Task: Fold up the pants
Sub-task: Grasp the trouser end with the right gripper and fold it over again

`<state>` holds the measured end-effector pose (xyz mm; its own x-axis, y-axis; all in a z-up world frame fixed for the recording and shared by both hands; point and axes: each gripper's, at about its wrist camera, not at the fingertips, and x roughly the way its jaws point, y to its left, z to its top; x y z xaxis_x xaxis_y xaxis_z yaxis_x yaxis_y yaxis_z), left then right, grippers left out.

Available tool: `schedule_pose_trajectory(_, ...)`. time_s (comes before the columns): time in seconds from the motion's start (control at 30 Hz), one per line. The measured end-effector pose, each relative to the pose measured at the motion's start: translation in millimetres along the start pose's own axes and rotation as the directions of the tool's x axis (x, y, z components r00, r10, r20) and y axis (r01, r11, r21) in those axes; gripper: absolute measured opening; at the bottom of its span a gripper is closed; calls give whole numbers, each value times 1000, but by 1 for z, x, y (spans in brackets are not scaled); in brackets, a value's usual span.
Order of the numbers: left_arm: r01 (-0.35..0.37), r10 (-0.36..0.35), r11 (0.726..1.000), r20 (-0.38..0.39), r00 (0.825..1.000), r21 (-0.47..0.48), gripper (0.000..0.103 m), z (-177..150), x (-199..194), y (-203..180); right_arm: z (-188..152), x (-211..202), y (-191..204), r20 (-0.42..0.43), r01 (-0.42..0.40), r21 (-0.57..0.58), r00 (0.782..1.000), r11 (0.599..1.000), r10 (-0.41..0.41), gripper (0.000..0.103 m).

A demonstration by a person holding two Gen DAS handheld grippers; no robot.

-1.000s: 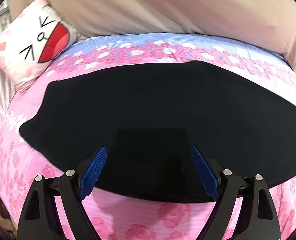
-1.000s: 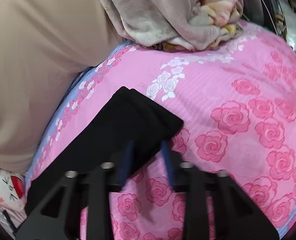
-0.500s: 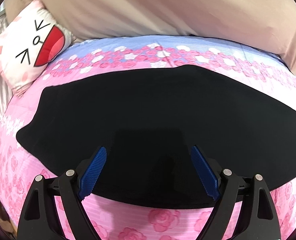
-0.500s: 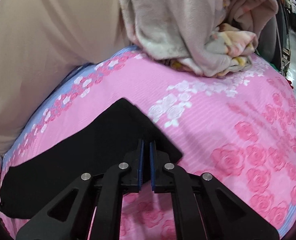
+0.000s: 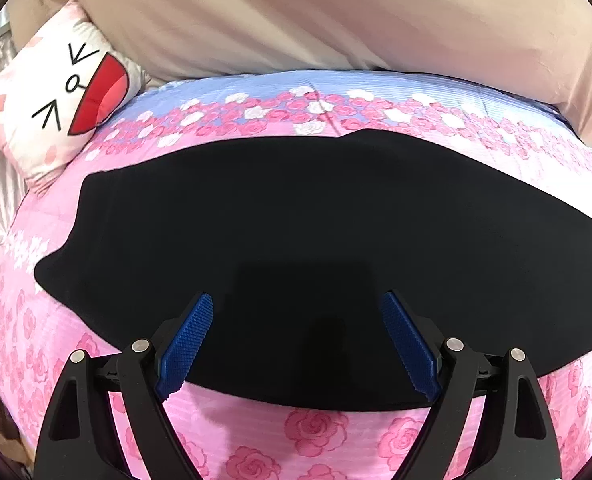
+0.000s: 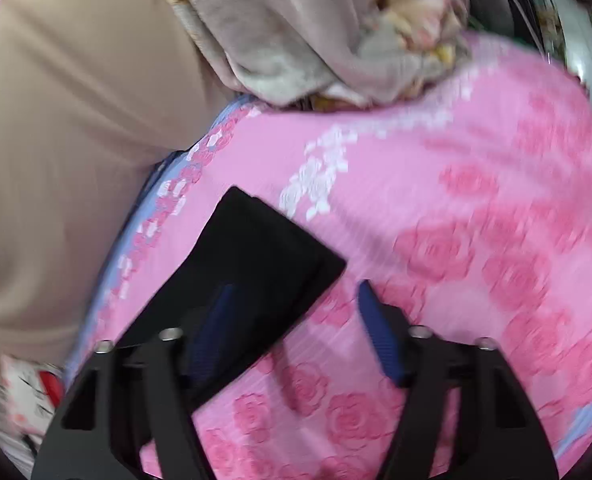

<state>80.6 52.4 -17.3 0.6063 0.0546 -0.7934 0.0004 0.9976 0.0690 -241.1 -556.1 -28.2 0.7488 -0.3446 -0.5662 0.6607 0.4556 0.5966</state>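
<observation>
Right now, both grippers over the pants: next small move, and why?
Probably bring the right gripper, whose jaws have just been opening, onto the pants' end and pinch it. The pants lie flat and long on the bedspread; the left gripper hangs open, holding nothing.

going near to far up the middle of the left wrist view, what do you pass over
open left tongs → near strip of pink rose-print bedsheet → flat black pants → pale blue band of the sheet with white roses → beige fabric backdrop
</observation>
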Motion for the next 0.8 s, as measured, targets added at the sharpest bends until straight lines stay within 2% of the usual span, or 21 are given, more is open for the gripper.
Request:
schedule_pose_trajectory(0.07, 2, -2, 1000, -7, 1000, -12, 85, -2, 2, 5, 2, 9, 7, 7, 20, -34, 1000, 999, -19, 63)
schedule_pose_trajectory(0.1, 4, -4, 1000, -13, 1000, -19, 85, -4, 3, 8, 3, 14, 8, 5, 26, -28, 1000, 999, -26, 53)
schedule_pose_trajectory(0.17, 5, -5, 1000, -12, 1000, -29, 85, -8, 1, 15, 9, 24, 6, -7, 28, -11, 1000, 1000, -28, 23)
schedule_pose_trajectory(0.2, 4, -4, 999, -8, 1000, -34, 85, -10, -1, 20, 8, 26, 4, -10, 16, 15, 1000, 1000, -16, 18)
schedule_pose_trajectory(0.23, -1, 1, 999, -5, 1000, -41, 85, -11, -2, 23, 6, 26, 7, -1, 15, 23, 1000, 1000, -15, 17)
schedule_pose_trajectory(0.3, -15, 15, 998, 3, 1000, -62, 85, -14, -6, 36, 1, 17, 35, 40, 11, -53, 999, 999, -9, 16)
schedule_pose_trajectory(0.4, -28, 29, 993, 9, 1000, -114, 85, -16, -9, 61, -13, 4, 101, 48, -67, -196, 996, 978, 78, 16)
schedule_pose_trajectory(0.47, -29, 31, 989, 16, 999, -147, 85, -16, -8, 75, -28, 4, 149, 22, -119, -299, 991, 947, 131, 16)
schedule_pose_trajectory(0.5, -24, 28, 987, 22, 999, -156, 85, -16, -8, 80, -41, 6, 180, -12, -164, -359, 985, 919, 171, 16)
schedule_pose_trajectory(0.63, 3, 4, 985, 41, 999, -175, 85, -19, -11, 94, -103, 29, 278, -177, -324, -502, 946, 802, 271, 16)
schedule_pose_trajectory(0.73, 13, -5, 983, 48, 999, -184, 85, -24, -12, 108, -164, 57, 341, -321, -426, -567, 903, 705, 288, 16)
schedule_pose_trajectory(0.8, 9, 1, 980, 53, 999, -200, 85, -26, -14, 121, -205, 74, 370, -393, -464, -599, 880, 653, 266, 16)
